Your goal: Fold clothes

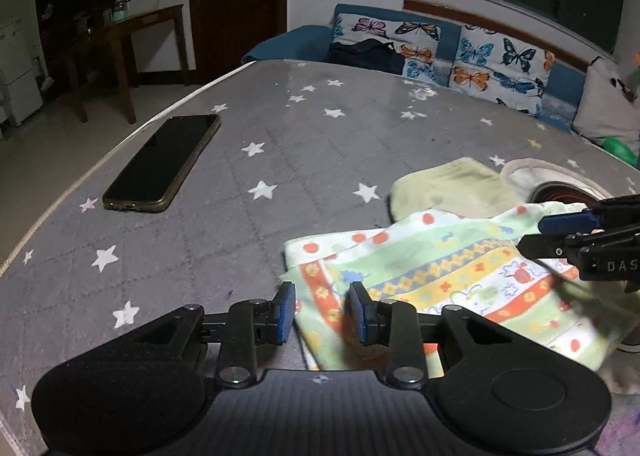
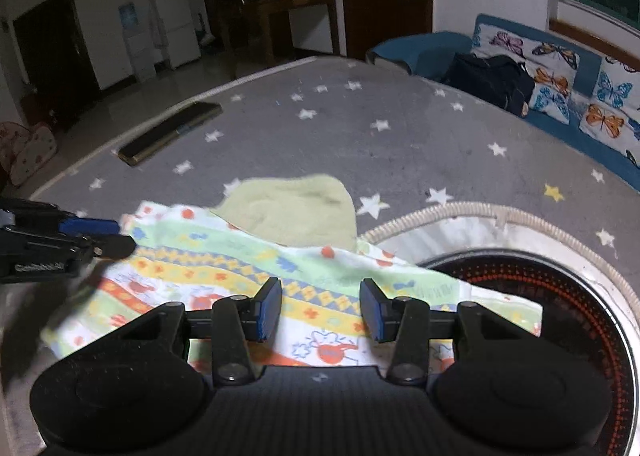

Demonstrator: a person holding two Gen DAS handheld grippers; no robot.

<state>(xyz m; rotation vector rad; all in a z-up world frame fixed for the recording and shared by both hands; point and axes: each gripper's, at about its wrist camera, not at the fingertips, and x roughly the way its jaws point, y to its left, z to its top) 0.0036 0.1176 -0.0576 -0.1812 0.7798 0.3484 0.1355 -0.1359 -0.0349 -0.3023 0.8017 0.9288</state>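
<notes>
Blue pads on my left gripper (image 1: 322, 314) come first, standing at a narrow gap with the near-left corner of the patterned cloth (image 1: 460, 280) between them; I can't tell whether they pinch the cloth or only straddle it. That cloth, striped in green, yellow and orange with little flowers, lies spread on the grey star-print table (image 1: 248, 176), toward its right side.

Over on the right wrist view, my right gripper (image 2: 320, 310) has its pads parted a bit wider, and the same cloth (image 2: 248, 268) runs under and between them; again, contact is unclear, the fabric looks loose there. My other gripper pokes in from the left edge of that view, its tip just at the cloth's far-left corner.

Behind the patterned piece sits 1 plain pale-green cloth (image 2: 292, 212), partly tucked under it. To the right, touching the patterned cloth's edge, is a round dark burner with a white rim (image 2: 500, 216). 1 black phone (image 1: 162, 164) lies well apart near the table's left edge. A butterfly-print sofa (image 1: 480, 56) stands beyond the table.
</notes>
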